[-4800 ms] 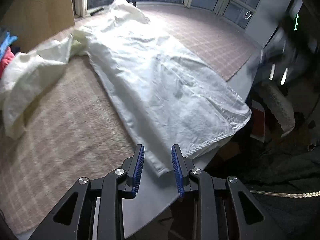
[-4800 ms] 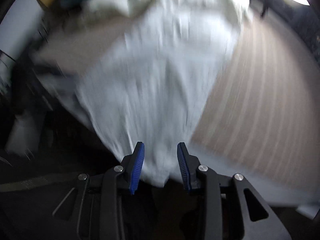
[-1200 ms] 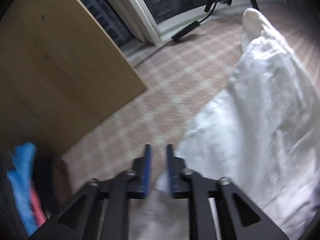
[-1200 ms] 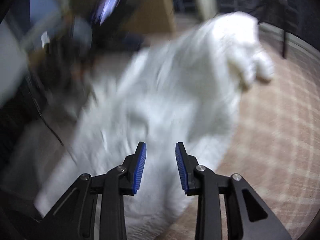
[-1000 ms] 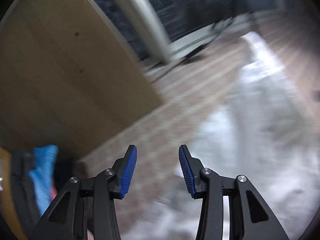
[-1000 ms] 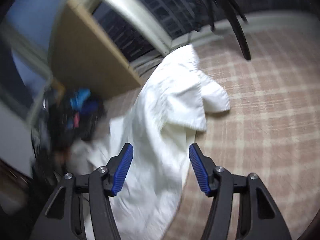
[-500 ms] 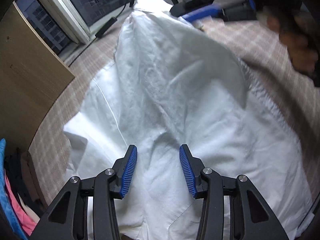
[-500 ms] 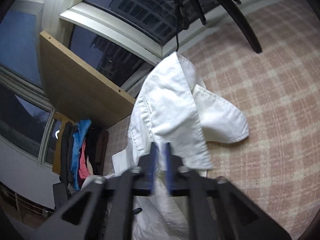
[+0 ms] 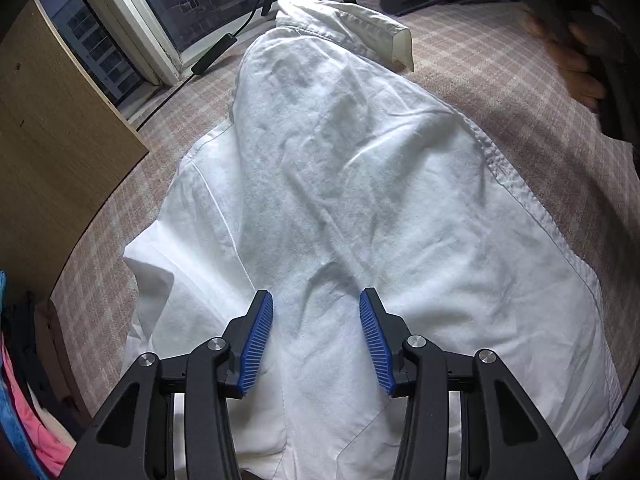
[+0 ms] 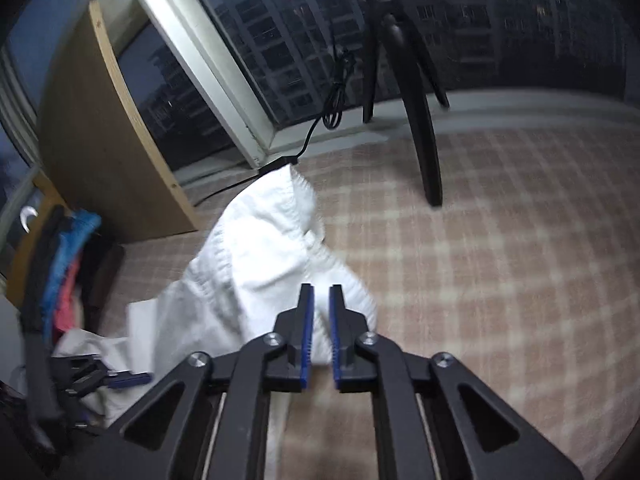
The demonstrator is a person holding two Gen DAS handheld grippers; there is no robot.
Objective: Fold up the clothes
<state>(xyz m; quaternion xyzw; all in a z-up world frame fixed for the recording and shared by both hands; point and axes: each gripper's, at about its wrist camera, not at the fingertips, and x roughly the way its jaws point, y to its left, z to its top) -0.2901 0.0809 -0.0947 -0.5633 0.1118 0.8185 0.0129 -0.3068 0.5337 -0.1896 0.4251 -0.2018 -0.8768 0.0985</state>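
The left gripper (image 9: 316,336) hangs over the crumpled white cotton shirt (image 9: 360,208), its blue ribbed pads (image 9: 256,344) standing apart with cloth below them but no fold pinched. The shirt lies spread on the pink-and-cream checked cloth surface (image 9: 500,64), its collar at the end nearest the dark window (image 10: 360,40). The right gripper (image 10: 321,336) has its jaws narrow and opening, with a fold of the shirt's sleeve between the pads; whether they press it, I cannot tell. Left of the shirt stands a light wooden board (image 9: 48,140), and beside that, a pile of blue and pink clothes (image 10: 68,264). A person's hand (image 9: 568,60) shows beyond the shirt's right edge.
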